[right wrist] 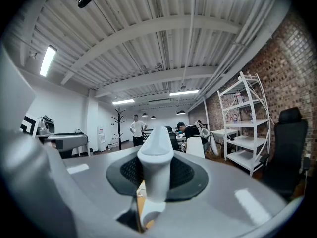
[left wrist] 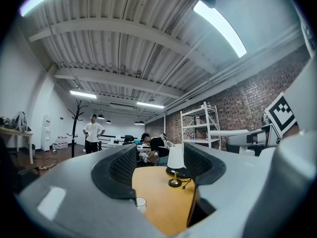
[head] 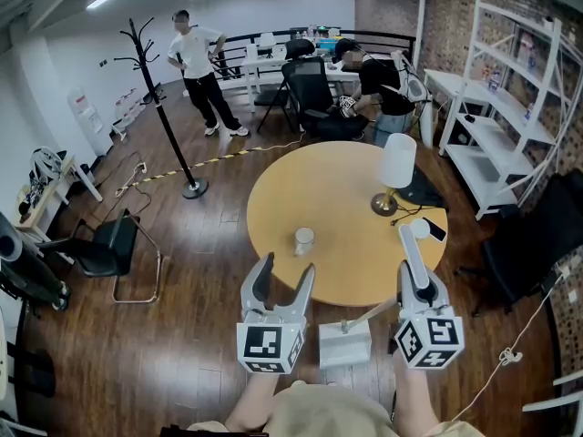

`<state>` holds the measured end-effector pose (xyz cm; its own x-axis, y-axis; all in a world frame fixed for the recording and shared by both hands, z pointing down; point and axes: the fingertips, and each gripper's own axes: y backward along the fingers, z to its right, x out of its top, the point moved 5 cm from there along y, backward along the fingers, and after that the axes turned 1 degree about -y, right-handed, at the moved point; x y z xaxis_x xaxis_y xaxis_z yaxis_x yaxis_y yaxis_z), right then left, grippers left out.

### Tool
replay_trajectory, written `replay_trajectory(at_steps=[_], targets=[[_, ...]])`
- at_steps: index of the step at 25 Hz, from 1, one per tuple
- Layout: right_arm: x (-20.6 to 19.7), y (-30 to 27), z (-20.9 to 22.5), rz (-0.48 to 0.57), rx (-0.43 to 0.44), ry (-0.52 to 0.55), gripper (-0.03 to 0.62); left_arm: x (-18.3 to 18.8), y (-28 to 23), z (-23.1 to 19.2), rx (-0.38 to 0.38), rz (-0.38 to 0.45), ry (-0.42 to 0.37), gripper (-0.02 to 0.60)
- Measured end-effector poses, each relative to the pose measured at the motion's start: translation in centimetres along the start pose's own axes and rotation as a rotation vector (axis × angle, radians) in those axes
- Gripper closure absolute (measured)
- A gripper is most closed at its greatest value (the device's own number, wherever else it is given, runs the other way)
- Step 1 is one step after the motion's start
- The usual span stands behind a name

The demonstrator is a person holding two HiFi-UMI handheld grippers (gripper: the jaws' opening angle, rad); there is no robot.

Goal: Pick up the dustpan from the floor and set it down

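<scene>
Dustpan [head: 344, 344] is already mine on the right: my right gripper [head: 415, 248] is clamped tight on its white handle [right wrist: 155, 150], which stands upright through the jaws, and the pan hangs low and to the left, between my two grippers. I can't tell whether it touches the wooden floor [head: 182, 335]. My left gripper [head: 285, 271] is half open with nothing in it, pointing level at the round yellow table [head: 337, 198] ahead, so down is the way to go
</scene>
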<state>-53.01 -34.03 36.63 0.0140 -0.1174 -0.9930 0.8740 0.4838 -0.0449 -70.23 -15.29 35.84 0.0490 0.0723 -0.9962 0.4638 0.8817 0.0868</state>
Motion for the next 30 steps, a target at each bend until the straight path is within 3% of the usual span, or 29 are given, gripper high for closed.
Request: replay_trajectory(at_steps=[15,30], targets=[[-3.4,0.1,1.4,-0.066,-0.029,-0.026,0.51,-1.5,-0.7,1.4,-0.033,-0.041,-0.002,0.291],[-8.3,1.2,5.1,-0.187,-0.037,-0.024,0.508,-3.5,-2.1,4.3,-0.137,-0.109,-0.002,0.29]])
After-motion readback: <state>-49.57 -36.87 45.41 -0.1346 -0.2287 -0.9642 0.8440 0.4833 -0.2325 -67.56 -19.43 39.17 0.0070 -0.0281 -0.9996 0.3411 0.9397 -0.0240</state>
